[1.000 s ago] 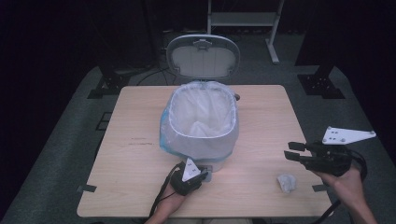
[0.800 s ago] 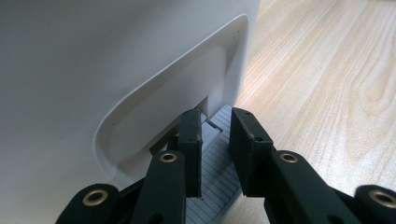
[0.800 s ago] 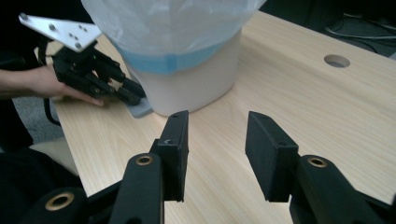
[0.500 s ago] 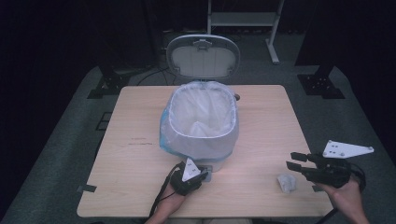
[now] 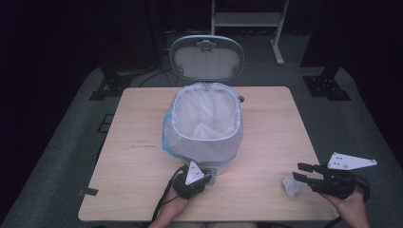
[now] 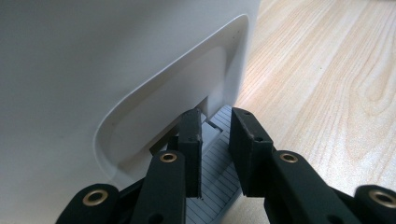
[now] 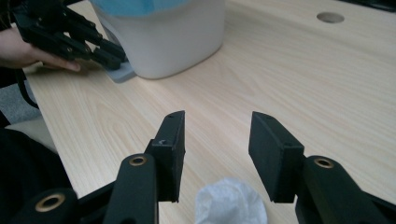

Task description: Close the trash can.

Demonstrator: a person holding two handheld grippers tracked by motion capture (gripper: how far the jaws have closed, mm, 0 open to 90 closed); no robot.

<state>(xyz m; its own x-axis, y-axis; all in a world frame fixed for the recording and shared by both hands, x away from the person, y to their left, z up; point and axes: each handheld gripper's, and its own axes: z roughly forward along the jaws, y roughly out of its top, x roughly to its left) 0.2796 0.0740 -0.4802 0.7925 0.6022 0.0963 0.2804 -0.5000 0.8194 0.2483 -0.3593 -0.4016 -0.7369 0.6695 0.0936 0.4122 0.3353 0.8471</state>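
A white pedal bin lined with a pale bag stands mid-table, its lid raised behind it. My left gripper is at the bin's front base. Its jaws, a narrow gap short of touching, rest on the grey ribbed pedal against the bin wall, with nothing between them. A crumpled white tissue lies near the table's front right corner. My right gripper hovers open just right of it. In the right gripper view the tissue sits low between the spread jaws of that gripper.
The wooden table has a small round hole behind the bin. A metal rack frame stands on the dark floor beyond. My left hand and its gripper lie by the bin's base.
My right gripper has dropped lower and closer to the front edge, beside the tissue. The left gripper, bin and lid have stayed put.
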